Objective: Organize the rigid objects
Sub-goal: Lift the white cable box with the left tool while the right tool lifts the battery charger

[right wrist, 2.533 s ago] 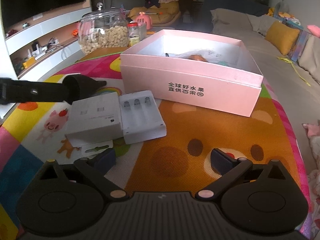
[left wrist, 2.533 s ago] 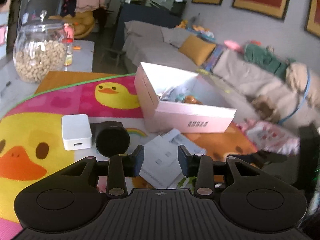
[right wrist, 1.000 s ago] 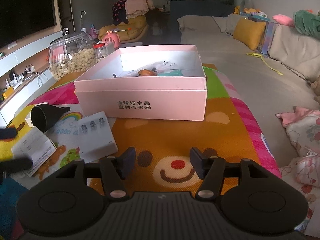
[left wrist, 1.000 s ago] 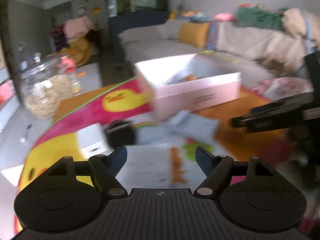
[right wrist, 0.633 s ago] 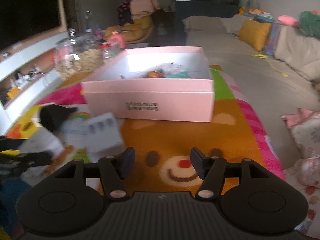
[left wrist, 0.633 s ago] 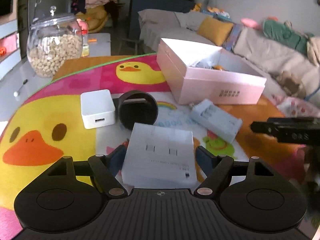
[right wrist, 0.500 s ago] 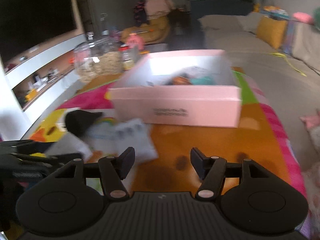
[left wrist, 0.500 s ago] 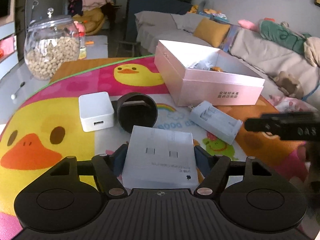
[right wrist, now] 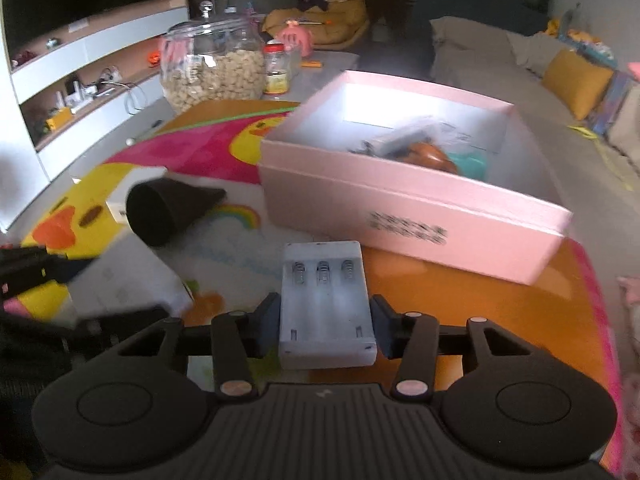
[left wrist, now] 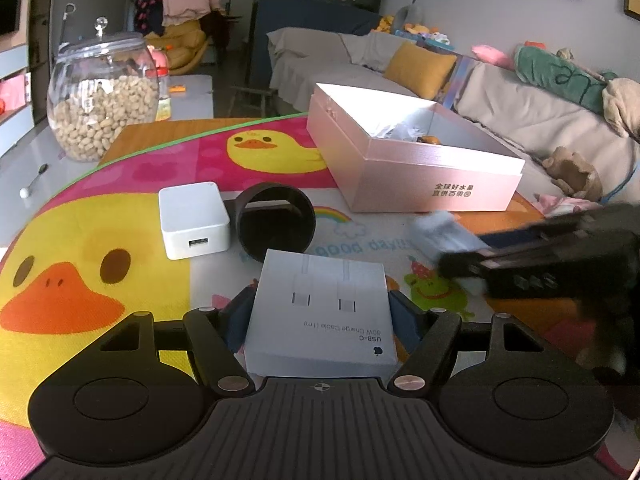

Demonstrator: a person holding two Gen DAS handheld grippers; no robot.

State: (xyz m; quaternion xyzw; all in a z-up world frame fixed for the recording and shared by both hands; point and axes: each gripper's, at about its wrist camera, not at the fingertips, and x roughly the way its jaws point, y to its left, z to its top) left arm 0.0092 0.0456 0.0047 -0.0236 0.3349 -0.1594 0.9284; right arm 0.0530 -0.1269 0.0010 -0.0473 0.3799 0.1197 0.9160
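My left gripper [left wrist: 320, 316] is shut on a white USB-C cable box [left wrist: 322, 312] lying on the colourful mat. My right gripper [right wrist: 325, 322] is shut on a white battery holder [right wrist: 326, 304] with three spring slots; it shows blurred in the left wrist view [left wrist: 444, 236]. An open pink box [left wrist: 412, 168] stands behind them, holding several items [right wrist: 424, 152]. A white charger cube [left wrist: 193, 219] and a black funnel [left wrist: 275, 222] lie left of the pink box; the funnel also shows in the right wrist view [right wrist: 166, 208].
A glass jar of nuts [left wrist: 102, 98] stands at the mat's far left edge, with a small jar [right wrist: 276, 68] beside it. A sofa with cushions [left wrist: 420, 68] runs behind the table. A shelf unit [right wrist: 80, 80] stands at left.
My left gripper has closed onto the cable box. My right gripper swung left and down and closed onto the battery holder.
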